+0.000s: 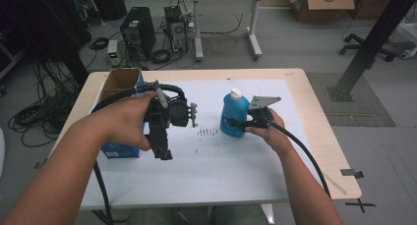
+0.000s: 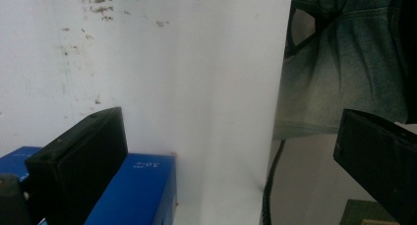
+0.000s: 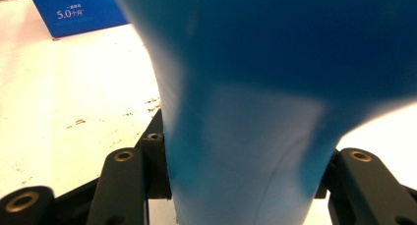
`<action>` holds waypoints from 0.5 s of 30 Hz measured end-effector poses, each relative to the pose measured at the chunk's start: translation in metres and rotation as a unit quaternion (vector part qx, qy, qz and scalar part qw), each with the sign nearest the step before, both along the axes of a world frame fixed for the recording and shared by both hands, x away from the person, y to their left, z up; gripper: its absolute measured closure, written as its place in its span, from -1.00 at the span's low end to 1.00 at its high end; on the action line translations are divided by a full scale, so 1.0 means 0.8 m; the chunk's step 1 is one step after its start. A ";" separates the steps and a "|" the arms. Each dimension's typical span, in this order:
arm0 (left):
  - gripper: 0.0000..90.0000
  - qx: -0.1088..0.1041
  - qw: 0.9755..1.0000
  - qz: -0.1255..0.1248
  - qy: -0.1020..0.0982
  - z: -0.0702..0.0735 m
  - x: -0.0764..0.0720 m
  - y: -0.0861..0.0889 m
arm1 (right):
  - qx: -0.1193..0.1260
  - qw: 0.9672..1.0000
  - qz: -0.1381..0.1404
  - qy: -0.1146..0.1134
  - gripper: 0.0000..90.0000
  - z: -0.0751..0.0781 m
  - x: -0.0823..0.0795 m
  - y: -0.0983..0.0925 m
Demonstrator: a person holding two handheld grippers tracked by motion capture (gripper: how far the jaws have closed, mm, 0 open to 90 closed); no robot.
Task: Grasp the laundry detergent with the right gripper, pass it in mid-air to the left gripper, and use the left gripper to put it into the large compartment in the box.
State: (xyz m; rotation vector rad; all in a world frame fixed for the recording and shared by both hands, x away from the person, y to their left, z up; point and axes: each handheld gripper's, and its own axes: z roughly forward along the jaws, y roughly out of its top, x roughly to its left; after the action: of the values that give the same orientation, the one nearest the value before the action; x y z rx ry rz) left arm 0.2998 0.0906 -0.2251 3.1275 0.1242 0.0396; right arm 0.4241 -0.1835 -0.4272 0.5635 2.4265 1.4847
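Sitting squarely under everything is the table [image 1: 314, 151] with its white sheet, and the blue bottle [image 1: 234, 113] is standing upright near the sheet's middle, our landmark for this play. To the bottle's left, at the sheet's edge, the blue box [image 1: 119, 149] is lying flat with an open cardboard box [image 1: 121, 81] just behind it. The right gripper [image 1: 234, 123] is coming in from the bottle's right side and is clamping its jaws around the narrow lower waist, one jaw pressing each flank in the right gripper view, so the grasp step looks to be in hand. The left gripper [image 1: 164, 155] is hovering left of the bottle, above the blue box's near edge, pointing down, jaws spread wide and carrying nothing. Next up, I'd judge, is a lift or a steadying hold while the free gripper is going for the white cap [image 1: 236, 93]; that is calling for a firm squeeze without tipping the bottle.
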 end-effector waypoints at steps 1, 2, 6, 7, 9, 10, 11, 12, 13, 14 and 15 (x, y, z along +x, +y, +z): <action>-1.00 0.000 1.000 0.000 -0.001 0.001 0.000 0.000 | 0.000 1.000 0.000 0.000 0.03 0.000 0.000 0.000; -0.99 -0.001 1.000 0.001 -0.001 0.001 -0.001 0.000 | 0.000 1.000 -0.001 0.001 0.03 0.000 0.000 0.000; -0.99 0.001 1.000 0.002 -0.003 0.005 -0.002 0.000 | 0.003 1.000 0.003 0.005 0.04 0.003 -0.001 -0.001; -0.99 0.000 1.000 0.003 -0.004 0.006 -0.003 0.000 | 0.004 1.000 0.005 0.002 0.04 0.005 -0.002 -0.002; -1.00 0.001 1.000 0.003 -0.005 0.008 -0.003 0.000 | 0.010 1.000 0.012 0.000 0.04 0.012 -0.004 -0.003; -0.99 0.000 1.000 0.003 -0.006 0.009 -0.003 0.000 | 0.009 1.000 0.016 -0.003 0.04 0.017 -0.005 -0.003; -0.99 0.001 1.000 0.002 -0.008 0.010 -0.003 0.000 | 0.008 1.000 0.020 -0.007 0.03 0.022 -0.007 -0.004; -0.99 0.002 1.000 0.004 -0.008 0.012 -0.003 0.000 | 0.005 1.000 0.024 -0.012 0.03 0.029 -0.008 -0.005; -0.99 0.001 1.000 0.005 -0.009 0.013 -0.003 0.000 | 0.003 0.999 0.028 -0.017 0.03 0.035 -0.010 -0.005; -1.00 0.000 1.000 0.005 -0.011 0.014 -0.002 0.000 | 0.000 0.999 0.032 -0.020 0.03 0.042 -0.012 -0.006; -1.00 -0.001 1.000 0.006 -0.011 0.016 -0.002 0.000 | -0.001 0.999 0.036 -0.022 0.03 0.049 -0.014 -0.008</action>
State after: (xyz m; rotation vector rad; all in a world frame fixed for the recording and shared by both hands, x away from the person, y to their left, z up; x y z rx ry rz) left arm 0.2980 0.0909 -0.2126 3.1225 0.1440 0.0729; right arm 0.4126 -0.1896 -0.3884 0.4426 2.4390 1.5058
